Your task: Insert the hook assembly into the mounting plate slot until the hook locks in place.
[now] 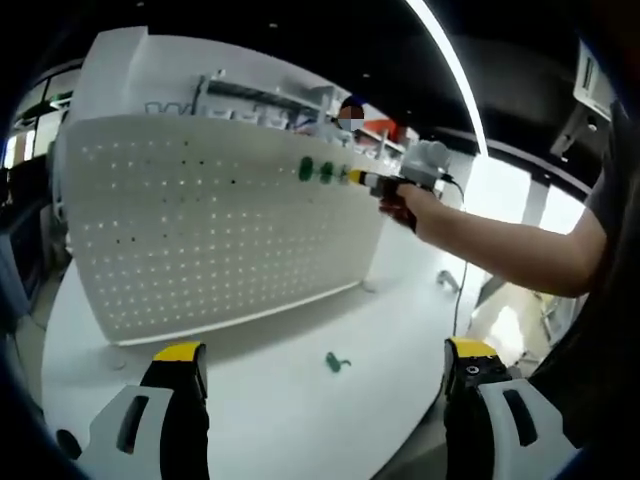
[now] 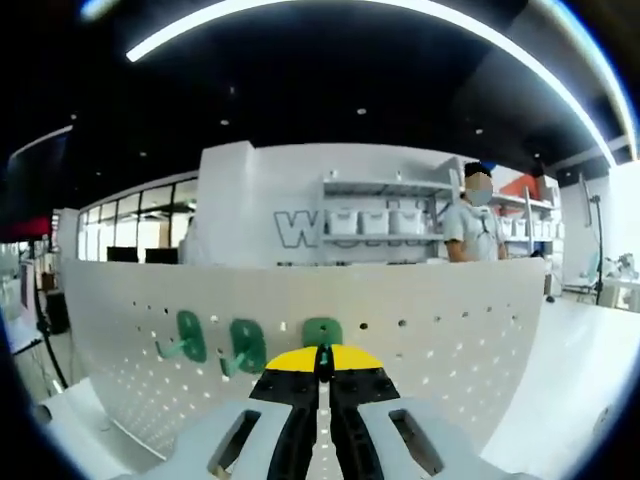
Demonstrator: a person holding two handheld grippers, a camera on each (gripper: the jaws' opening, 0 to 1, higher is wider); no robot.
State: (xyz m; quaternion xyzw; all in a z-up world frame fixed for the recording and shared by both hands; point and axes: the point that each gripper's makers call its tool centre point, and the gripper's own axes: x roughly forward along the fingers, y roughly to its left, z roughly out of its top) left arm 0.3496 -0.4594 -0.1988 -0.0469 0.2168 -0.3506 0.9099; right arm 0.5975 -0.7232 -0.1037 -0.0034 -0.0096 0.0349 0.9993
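Observation:
A white pegboard (image 1: 210,220) stands upright on the white table (image 1: 270,420). Two green hooks (image 1: 305,168) (image 1: 326,172) hang in its upper row. My right gripper (image 1: 366,180), held by a person's hand, presses a third green hook (image 1: 344,174) against the board beside them. In the right gripper view the right gripper (image 2: 322,362) is shut on that hook (image 2: 322,334), whose green head touches the pegboard (image 2: 430,350); the other two hooks (image 2: 188,338) (image 2: 243,346) sit to its left. My left gripper (image 1: 325,352) is open low over the table. A loose green hook (image 1: 337,362) lies on the table between its jaws' line of sight.
The person's forearm (image 1: 500,245) reaches in from the right toward the board. The table's curved edge (image 1: 420,440) runs near the left gripper's right jaw. Another person (image 2: 478,225) stands by shelves behind the board.

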